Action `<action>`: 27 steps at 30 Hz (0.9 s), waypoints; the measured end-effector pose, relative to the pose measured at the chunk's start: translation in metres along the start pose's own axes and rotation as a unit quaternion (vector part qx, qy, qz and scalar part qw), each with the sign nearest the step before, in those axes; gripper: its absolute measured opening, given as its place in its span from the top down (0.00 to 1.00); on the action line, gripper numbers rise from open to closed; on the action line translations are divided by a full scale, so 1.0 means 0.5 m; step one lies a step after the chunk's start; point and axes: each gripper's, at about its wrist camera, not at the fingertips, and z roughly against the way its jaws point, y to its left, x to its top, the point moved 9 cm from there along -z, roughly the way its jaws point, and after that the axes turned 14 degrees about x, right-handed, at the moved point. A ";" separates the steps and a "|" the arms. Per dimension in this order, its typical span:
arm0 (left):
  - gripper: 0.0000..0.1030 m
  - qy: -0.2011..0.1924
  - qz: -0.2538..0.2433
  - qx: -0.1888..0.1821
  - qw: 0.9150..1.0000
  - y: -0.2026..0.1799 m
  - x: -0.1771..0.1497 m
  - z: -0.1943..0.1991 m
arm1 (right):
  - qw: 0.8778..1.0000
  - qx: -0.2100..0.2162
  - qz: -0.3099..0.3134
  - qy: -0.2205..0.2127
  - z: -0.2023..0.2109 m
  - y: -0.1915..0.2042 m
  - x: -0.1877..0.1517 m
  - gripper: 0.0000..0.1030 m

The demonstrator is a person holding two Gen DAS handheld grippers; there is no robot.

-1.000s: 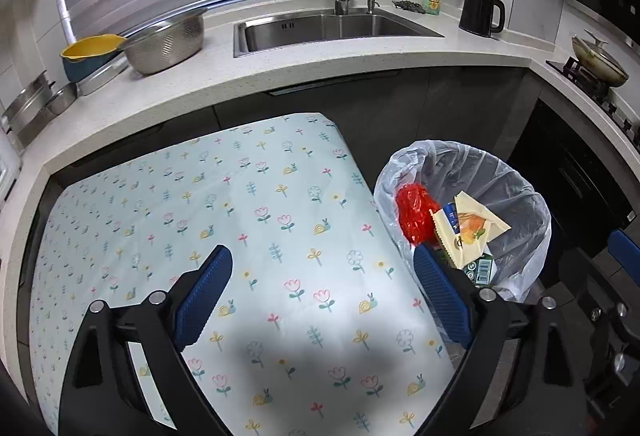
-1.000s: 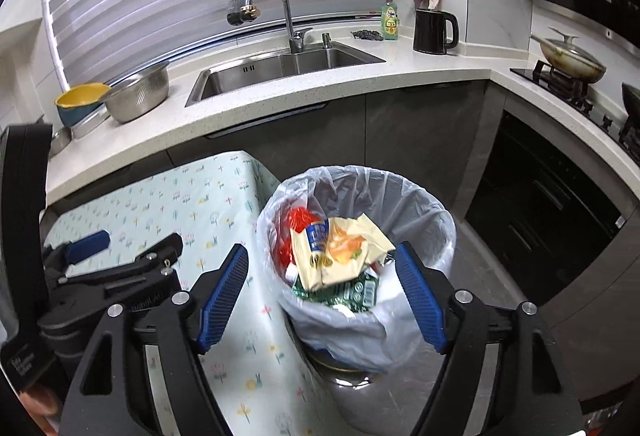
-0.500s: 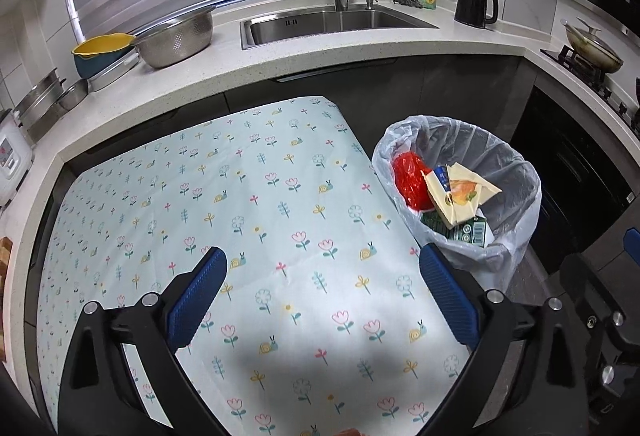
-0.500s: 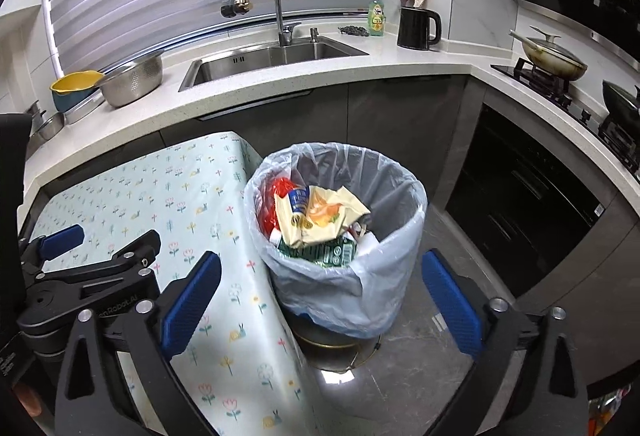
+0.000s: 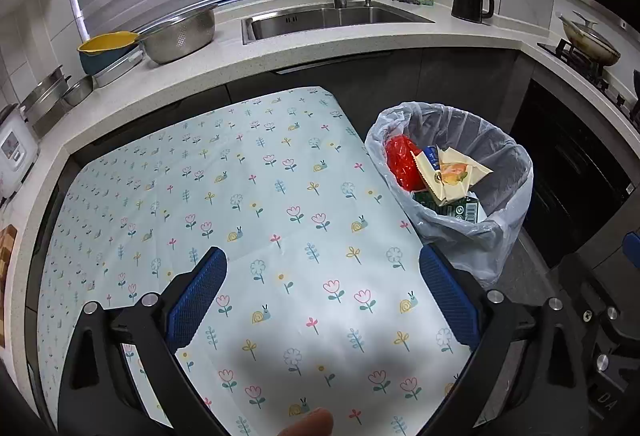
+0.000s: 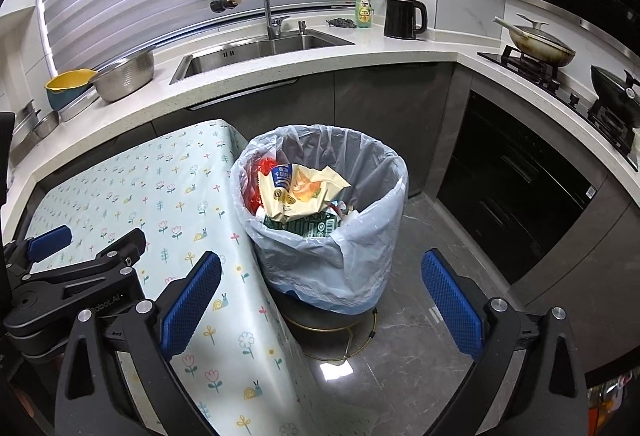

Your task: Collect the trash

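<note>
A bin with a pale plastic liner (image 6: 360,203) stands on the floor beside the table's right edge; it also shows in the left wrist view (image 5: 508,171). Inside lie a red bag (image 5: 400,159), a yellow snack wrapper (image 6: 304,191) and a green carton (image 6: 316,228). My left gripper (image 5: 322,300) is open and empty above the table with the flowered cloth (image 5: 240,195). My right gripper (image 6: 320,300) is open and empty, above and in front of the bin. The left gripper's body (image 6: 80,276) shows at the left of the right wrist view.
A white counter (image 6: 360,55) with a sink (image 6: 256,51), a colander (image 6: 124,75), a yellow bowl (image 6: 68,83), a black kettle (image 6: 402,17) and a soap bottle (image 6: 364,9) runs behind. A stove with pans (image 6: 540,47) is on the right. Dark cabinets and grey floor surround the bin.
Both grippers have pulled back and up from the table and bin, so more of the room shows. The right gripper's jaws stand wider apart than one second ago.
</note>
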 end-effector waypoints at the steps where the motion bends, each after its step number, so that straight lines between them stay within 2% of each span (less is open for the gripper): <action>1: 0.10 0.000 0.000 0.000 1.000 -0.001 -0.001 0.001 | 1.000 -0.001 0.001 -0.001 0.002 -0.001 -0.001 0.06; 27: 0.10 -0.012 0.003 0.011 1.000 -0.010 -0.007 0.008 | 1.000 0.003 0.015 0.006 -0.005 -0.002 -0.013 0.06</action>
